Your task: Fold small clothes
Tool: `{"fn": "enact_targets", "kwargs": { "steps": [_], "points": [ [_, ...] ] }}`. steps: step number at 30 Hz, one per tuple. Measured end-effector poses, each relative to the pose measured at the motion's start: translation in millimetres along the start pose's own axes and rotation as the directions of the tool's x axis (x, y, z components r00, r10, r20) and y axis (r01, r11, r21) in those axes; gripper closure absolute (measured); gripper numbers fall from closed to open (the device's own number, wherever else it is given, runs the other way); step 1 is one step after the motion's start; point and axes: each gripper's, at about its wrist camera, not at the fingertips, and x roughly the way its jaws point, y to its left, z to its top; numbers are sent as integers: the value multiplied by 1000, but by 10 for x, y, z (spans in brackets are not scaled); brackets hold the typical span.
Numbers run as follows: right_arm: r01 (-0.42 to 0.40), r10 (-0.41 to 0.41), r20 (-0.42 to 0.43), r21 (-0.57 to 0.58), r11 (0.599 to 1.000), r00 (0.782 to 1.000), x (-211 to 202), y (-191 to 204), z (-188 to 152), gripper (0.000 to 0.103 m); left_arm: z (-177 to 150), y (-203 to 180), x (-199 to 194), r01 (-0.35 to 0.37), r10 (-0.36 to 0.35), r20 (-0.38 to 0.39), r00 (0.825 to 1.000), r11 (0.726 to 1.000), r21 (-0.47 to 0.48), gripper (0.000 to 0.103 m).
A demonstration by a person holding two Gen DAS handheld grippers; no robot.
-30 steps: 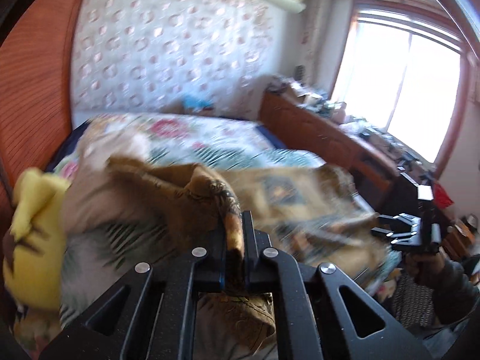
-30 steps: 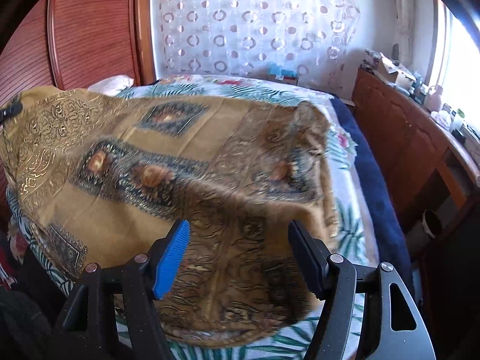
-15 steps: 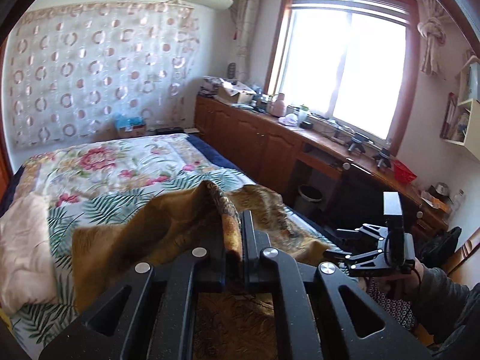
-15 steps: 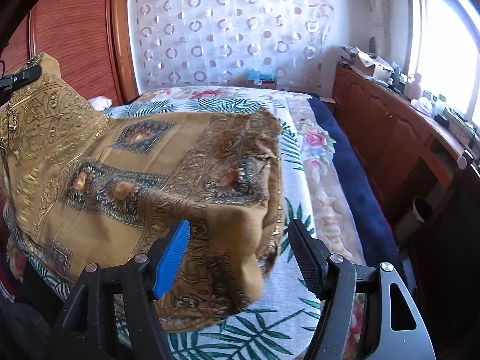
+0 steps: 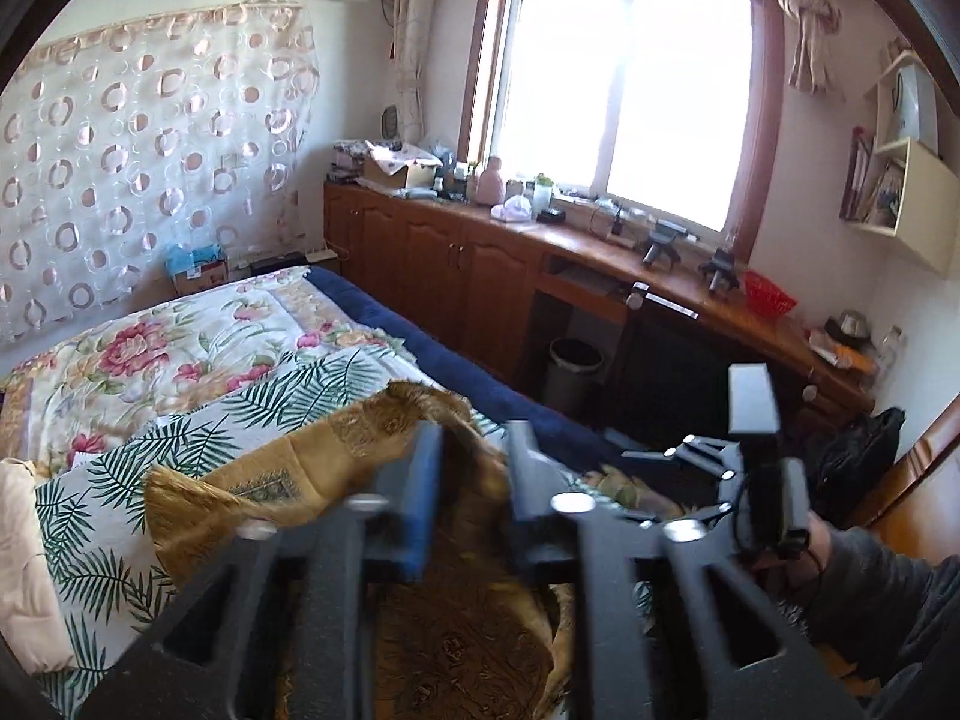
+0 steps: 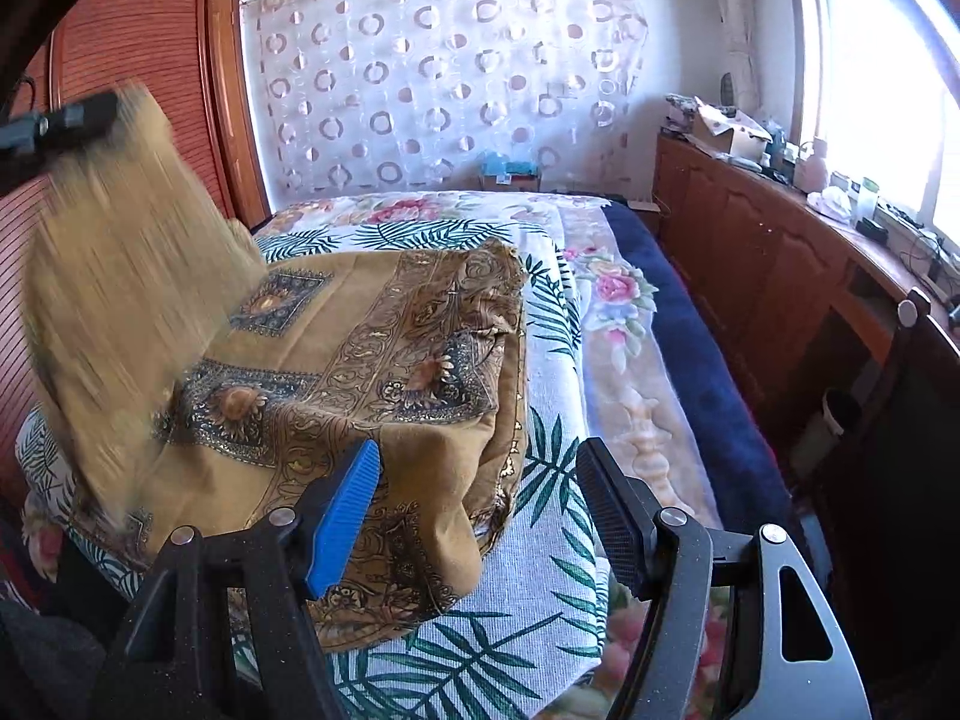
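A mustard-gold patterned cloth [image 6: 336, 360] lies on the bed, its right edge doubled over in a thick fold. My left gripper [image 5: 471, 474] has its jaws parted with a cloth corner [image 5: 474, 462] between them; the view is blurred. In the right wrist view the left gripper [image 6: 66, 120] is high at the left with a blurred flap of the cloth [image 6: 120, 276] hanging from it. My right gripper [image 6: 480, 510] is open and empty above the cloth's near right corner. It also shows in the left wrist view [image 5: 714, 480].
The bed [image 6: 552, 630] has a leaf-and-flower cover with a navy blanket [image 6: 708, 396] along its right side. Wooden cabinets [image 6: 750, 264] and a cluttered counter run along the right under the window. A bin [image 5: 573, 366] stands by the cabinets. A wooden wardrobe [image 6: 120, 30] is left.
My left gripper has lifted and swung with the cloth corner, and its jaws have parted from tightly shut. The cloth has settled flatter on the bed. The right gripper stays open.
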Motion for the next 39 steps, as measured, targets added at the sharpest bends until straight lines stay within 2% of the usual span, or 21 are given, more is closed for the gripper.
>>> {"fn": "enact_targets", "kwargs": {
  "steps": [1, 3, 4, 10, 16, 20, 27, 35, 39],
  "points": [
    [0, 0, 2, 0, 1000, 1000, -4, 0, -3, 33, -34, 24, 14, -3, 3, -5, 1000, 1000, -4, 47],
    [2, -2, 3, -2, 1000, 1000, -5, -8, -15, 33, -110, 99, 29, -12, 11, -28, 1000, 1000, -20, 27],
    [4, -4, 4, -2, 1000, 1000, 2, -7, -18, 33, -157, 144, 9, -22, 21, -27, 999, 999, -29, 26],
    [1, -1, 17, 3, 1000, 1000, 19, -26, 26, 33, -442, 433, -183, -112, 110, -25, 994, 990, -85, 26],
    [-21, 21, 20, -38, 999, 1000, 121, 156, 136, 33, -767, 723, -400, -210, 206, -41, 978, 967, -142, 26],
    [-55, 57, 19, -83, 995, 998, 233, 396, 251, 33, -910, 867, -513, -283, 280, -44, 959, 947, -154, 26],
    [-143, 147, 3, -206, 968, 989, 502, 988, 487, 33, -1115, 1059, -703, -343, 342, -41, 939, 920, -189, 26],
    [-279, 261, -98, -317, 907, 960, 979, 1564, 656, 33, -1286, 1217, -811, -362, 363, -41, 931, 904, -228, 26],
    [-352, 295, -211, -332, 875, 932, 1321, 1749, 685, 33, -1354, 1294, -845, -364, 365, -43, 930, 898, -247, 26]
  ]
}}
